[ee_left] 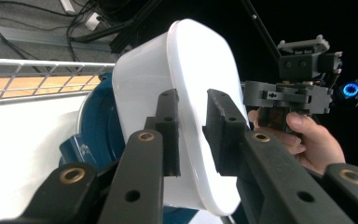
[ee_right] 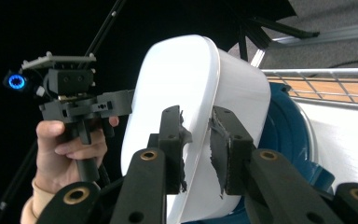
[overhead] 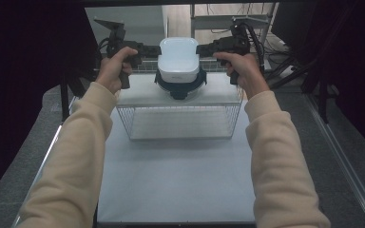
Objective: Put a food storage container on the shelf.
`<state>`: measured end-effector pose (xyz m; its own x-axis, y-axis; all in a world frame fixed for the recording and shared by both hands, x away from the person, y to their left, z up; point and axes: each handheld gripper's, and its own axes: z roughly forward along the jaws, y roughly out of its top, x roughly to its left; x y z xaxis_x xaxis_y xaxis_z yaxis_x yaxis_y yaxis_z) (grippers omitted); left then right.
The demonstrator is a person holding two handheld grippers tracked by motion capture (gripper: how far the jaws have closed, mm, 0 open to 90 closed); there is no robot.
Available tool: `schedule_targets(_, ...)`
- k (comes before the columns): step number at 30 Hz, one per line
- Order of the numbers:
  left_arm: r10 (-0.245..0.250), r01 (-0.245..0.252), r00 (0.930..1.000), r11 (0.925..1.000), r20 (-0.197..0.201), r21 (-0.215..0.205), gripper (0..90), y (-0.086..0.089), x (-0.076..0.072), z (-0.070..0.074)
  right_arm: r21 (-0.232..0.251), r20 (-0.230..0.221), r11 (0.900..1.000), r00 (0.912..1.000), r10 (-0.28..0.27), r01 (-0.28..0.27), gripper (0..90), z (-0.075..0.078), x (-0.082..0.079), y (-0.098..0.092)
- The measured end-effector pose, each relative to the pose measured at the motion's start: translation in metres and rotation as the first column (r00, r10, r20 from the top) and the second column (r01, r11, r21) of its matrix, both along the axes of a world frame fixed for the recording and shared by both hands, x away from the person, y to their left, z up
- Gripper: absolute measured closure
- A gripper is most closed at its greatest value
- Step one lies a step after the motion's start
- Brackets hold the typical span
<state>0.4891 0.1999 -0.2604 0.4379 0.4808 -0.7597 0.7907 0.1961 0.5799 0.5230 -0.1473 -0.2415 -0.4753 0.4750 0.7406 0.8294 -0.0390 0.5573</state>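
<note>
2 tools pinch white tub rim (opposite sides).

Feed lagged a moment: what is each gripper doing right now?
Left gripper: closed on the white container's rim.
Right gripper: closed on the same rim, opposite side.
</note>
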Motion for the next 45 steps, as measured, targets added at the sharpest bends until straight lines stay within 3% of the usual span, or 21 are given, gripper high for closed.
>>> schedule_targets(2, 0.003, -0.003, 0.9999, 0.9999, -0.016, 0.016, 73.3, -0.002, 0.004, -0.004, -0.009, -0.012, 1.0, 0.9997, -0.02, 0.02, 73.3, -0.003, 0.004, 0.0)
schedule_targets(3, 0.006, -0.006, 0.9998, 1.0, -0.018, 0.001, 72.4, -0.003, 0.005, -0.006, -0.027, -0.019, 0.999, 0.9995, -0.025, 0.025, 72.8, -0.004, 0.005, 0.0)
schedule_targets(5, 0.004, -0.005, 0.9998, 0.9998, -0.018, -0.017, 72.8, -0.002, 0.007, -0.008, -0.006, -0.025, 1.0, 0.9993, -0.029, 0.029, 72.9, -0.007, 0.008, -0.002)
schedule_targets(10, 0.001, -0.001, 1.0, 0.9994, -0.008, -0.034, 72.6, -0.002, 0.007, -0.011, -0.005, -0.021, 1.0, 0.9995, -0.022, 0.021, 72.7, -0.007, 0.008, -0.003)
schedule_targets(13, -0.004, 0.004, 1.0, 0.9997, 0.004, -0.025, 70.6, -0.002, 0.006, -0.012, -0.008, -0.012, 1.0, 0.9996, -0.027, 0.027, 71.6, -0.007, 0.007, -0.003)
schedule_targets(16, 0.016, -0.017, 0.9992, 0.9994, 0.037, 0.031, 58.5, -0.004, 0.001, -0.01, -0.032, 0.018, 0.999, 0.9991, -0.038, 0.038, 56.5, -0.004, 0.004, -0.002)
schedule_targets(19, 0.054, -0.059, 0.9952, 0.9961, 0.082, 0.065, 42.6, -0.002, -0.009, -0.005, -0.05, 0.089, 0.996, 0.9938, -0.068, 0.072, 44.1, 0.003, -0.004, -0.007)
schedule_targets(24, 0.071, -0.104, 0.9771, 0.9817, 0.2, 0.16, 33.5, 0.005, -0.038, 0.004, -0.08, 0.221, 0.993, 0.9732, -0.065, 0.084, 37.7, 0.013, -0.031, -0.019)
schedule_targets(26, 0.067, -0.109, 0.9703, 0.9791, 0.232, 0.172, 32.2, 0.008, -0.051, 0.004, -0.106, 0.274, 0.991, 0.9605, -0.047, 0.079, 35.9, 0.014, -0.043, -0.024)
schedule_targets(30, 0.062, -0.134, 0.9534, 0.9637, 0.295, 0.231, 31.2, 0.012, -0.078, -0.001, -0.178, 0.375, 0.981, 0.9269, -0.003, 0.075, 34.3, 0.012, -0.067, -0.03)
schedule_targets(31, 0.061, -0.137, 0.952, 0.9612, 0.3, 0.24, 31.0, 0.012, -0.082, -0.002, -0.204, 0.391, 0.976, 0.9201, 0.014, 0.072, 33.1, 0.01, -0.073, -0.032)
schedule_targets(35, 0.047, -0.146, 0.9426, 0.9482, 0.331, 0.282, 30.2, 0.015, -0.105, -0.012, -0.258, 0.417, 0.964, 0.9077, 0.046, 0.07, 29.9, -0.002, -0.091, -0.036)
schedule_targets(38, 0.035, -0.144, 0.9387, 0.9443, 0.343, 0.296, 29.5, 0.017, -0.122, -0.021, -0.288, 0.438, 0.955, 0.8966, 0.066, 0.07, 28.2, -0.013, -0.105, -0.04)
schedule_targets(41, 0.015, -0.138, 0.9372, 0.9341, 0.349, 0.329, 28.5, 0.018, -0.14, -0.032, -0.3, 0.462, 0.951, 0.8839, 0.074, 0.077, 27.1, -0.023, -0.12, -0.046)
schedule_targets(45, 0.001, -0.133, 0.9346, 0.9278, 0.356, 0.348, 26.8, 0.02, -0.164, -0.05, -0.323, 0.494, 0.942, 0.8651, 0.087, 0.089, 24.8, -0.041, -0.143, -0.055)
